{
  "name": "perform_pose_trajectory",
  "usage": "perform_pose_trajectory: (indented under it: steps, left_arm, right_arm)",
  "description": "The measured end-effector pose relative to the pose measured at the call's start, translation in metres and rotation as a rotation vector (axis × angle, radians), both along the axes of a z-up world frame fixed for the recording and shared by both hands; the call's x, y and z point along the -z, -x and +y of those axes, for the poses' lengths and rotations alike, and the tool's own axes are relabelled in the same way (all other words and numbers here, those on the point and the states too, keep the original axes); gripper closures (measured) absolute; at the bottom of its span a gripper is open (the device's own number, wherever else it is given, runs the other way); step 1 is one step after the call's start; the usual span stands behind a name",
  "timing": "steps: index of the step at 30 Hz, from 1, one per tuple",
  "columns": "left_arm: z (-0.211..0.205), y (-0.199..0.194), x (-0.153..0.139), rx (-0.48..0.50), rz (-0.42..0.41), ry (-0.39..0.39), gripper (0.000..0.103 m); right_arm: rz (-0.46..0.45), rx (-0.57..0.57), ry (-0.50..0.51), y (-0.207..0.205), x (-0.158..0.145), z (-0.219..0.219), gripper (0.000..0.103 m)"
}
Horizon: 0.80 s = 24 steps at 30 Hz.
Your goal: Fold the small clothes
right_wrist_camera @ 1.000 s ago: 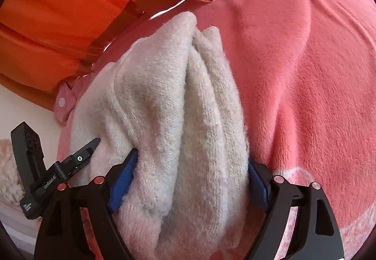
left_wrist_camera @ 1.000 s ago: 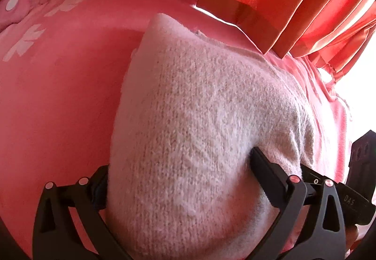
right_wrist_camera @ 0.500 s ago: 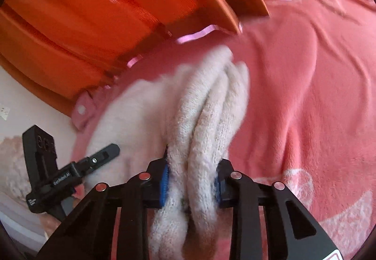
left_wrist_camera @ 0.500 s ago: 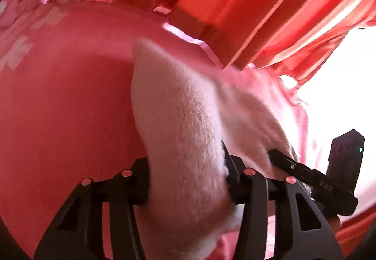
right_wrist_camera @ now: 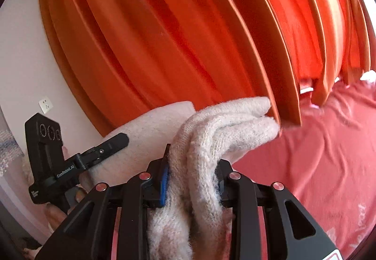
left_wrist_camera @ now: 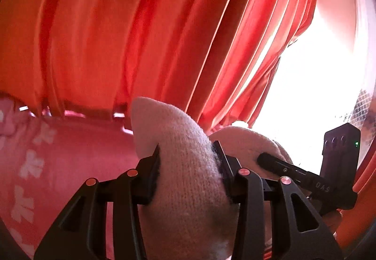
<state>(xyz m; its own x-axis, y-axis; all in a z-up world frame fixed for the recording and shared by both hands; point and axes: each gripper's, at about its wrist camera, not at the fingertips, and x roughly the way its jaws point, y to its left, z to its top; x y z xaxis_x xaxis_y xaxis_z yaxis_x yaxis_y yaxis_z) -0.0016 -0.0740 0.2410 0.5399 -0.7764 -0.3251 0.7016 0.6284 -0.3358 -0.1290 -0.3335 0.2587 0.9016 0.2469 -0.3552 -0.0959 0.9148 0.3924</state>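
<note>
Now both grippers' fingers (left_wrist_camera: pixel 150 173) pinching the knit garment (left_wrist_camera: pixel 188 180) clear above the blanket (right_wrist_camera: pixel 329 154).

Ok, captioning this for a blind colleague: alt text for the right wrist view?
The right gripper pinches a bunched cream knit garment above a pink bedspread, orange curtains behind. The left gripper grips the garment's other side.
</note>
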Motion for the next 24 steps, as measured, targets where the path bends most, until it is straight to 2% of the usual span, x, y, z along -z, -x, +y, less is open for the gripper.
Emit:
perform_pose_trajectory:
  steps: [2,5,7,9,11,12,13,14,15,17,19,20,21,22,24]
  left_arm:
    - [0.006,0.002,-0.012,-0.018,-0.053,0.017,0.068]
    - [0.022,0.005,-0.043,-0.006,-0.16,0.088,0.098]
    - [0.023,-0.002,-0.06,-0.029,-0.163,0.068,0.094]
    - [0.022,-0.013,-0.055,-0.05,-0.121,0.017,0.087]
    - [0.026,-0.022,-0.034,-0.073,-0.055,-0.045,0.074]
    - [0.029,-0.026,-0.015,-0.085,-0.019,-0.085,0.071]
    - [0.034,-0.03,0.01,-0.092,0.02,-0.132,0.07]
    - [0.037,-0.035,0.028,-0.096,0.047,-0.161,0.066]
    - [0.045,-0.038,0.061,-0.098,0.112,-0.209,0.063]
    - [0.058,-0.041,0.11,-0.094,0.226,-0.263,0.063]
    - [0.062,-0.043,0.155,-0.074,0.342,-0.294,0.063]
    - [0.062,-0.039,0.173,-0.058,0.389,-0.297,0.063]
    - [0.058,-0.036,0.199,-0.041,0.469,-0.286,0.063]
    - [0.053,-0.038,0.213,-0.027,0.523,-0.273,0.062]
    - [0.032,-0.04,0.241,0.034,0.636,-0.207,0.05]
  right_arm:
    - [-0.053,-0.007,0.037,-0.003,-0.014,0.012,0.076]
    - [-0.095,-0.021,0.084,-0.018,-0.038,0.028,0.076]
    - [-0.071,-0.018,0.11,-0.035,-0.04,0.036,0.076]
    - [0.049,-0.007,0.104,-0.064,-0.014,0.04,0.076]
    - [0.19,0.018,0.108,-0.079,0.036,0.039,0.076]
    - [0.245,0.024,0.104,-0.079,0.058,0.036,0.076]
    - [0.326,0.04,0.09,-0.07,0.095,0.03,0.077]
    - [0.37,0.05,0.08,-0.061,0.117,0.025,0.077]
    - [0.414,0.065,0.058,-0.044,0.14,0.016,0.077]
    - [0.486,0.151,0.015,-0.001,0.18,-0.011,0.076]
    - [0.509,0.192,-0.058,0.026,0.2,-0.037,0.076]
    - [0.525,0.205,-0.134,0.039,0.213,-0.054,0.076]
    - [0.539,0.216,-0.165,0.047,0.22,-0.062,0.075]
    - [0.553,0.224,-0.173,0.049,0.228,-0.07,0.072]
    - [0.551,0.215,-0.185,0.051,0.232,-0.074,0.065]
